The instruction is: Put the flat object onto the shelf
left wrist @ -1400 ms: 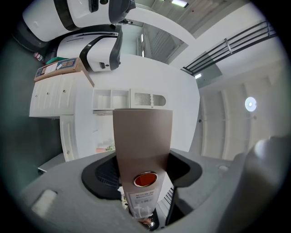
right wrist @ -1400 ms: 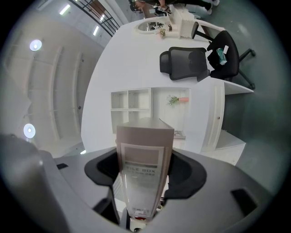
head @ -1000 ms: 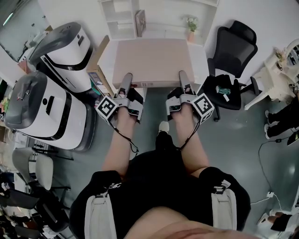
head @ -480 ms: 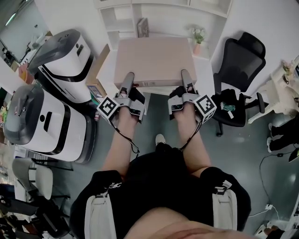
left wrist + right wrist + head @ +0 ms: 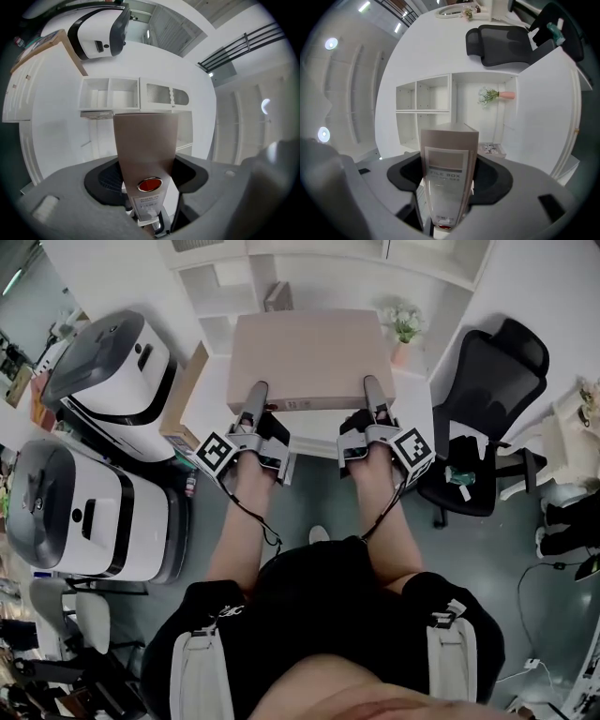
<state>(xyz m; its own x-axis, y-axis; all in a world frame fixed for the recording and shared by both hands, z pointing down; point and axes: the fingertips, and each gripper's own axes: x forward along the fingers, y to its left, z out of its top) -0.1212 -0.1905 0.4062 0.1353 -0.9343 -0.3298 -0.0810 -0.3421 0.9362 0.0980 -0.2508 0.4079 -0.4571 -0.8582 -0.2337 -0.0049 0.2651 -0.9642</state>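
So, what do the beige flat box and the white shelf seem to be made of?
Beige flat file box: probably cardboard or thin plastic board; matte, sharp folded edges, printed label. White cubby shelf: likely laminated board; smooth, thin flat panels.

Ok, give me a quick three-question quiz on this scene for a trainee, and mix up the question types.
1. Multiple choice: what is clamped between the jaws of the left gripper?
A) a frying pan
B) the flat file box
C) a folded towel

2. True or false: the right gripper is empty and hangs clear of the flat file box.

3. Fill in the blank: in the head view, the potted plant stands on the box's ___ side.

Key: 1 B; 2 false, it grips the box's other edge; 3 right.
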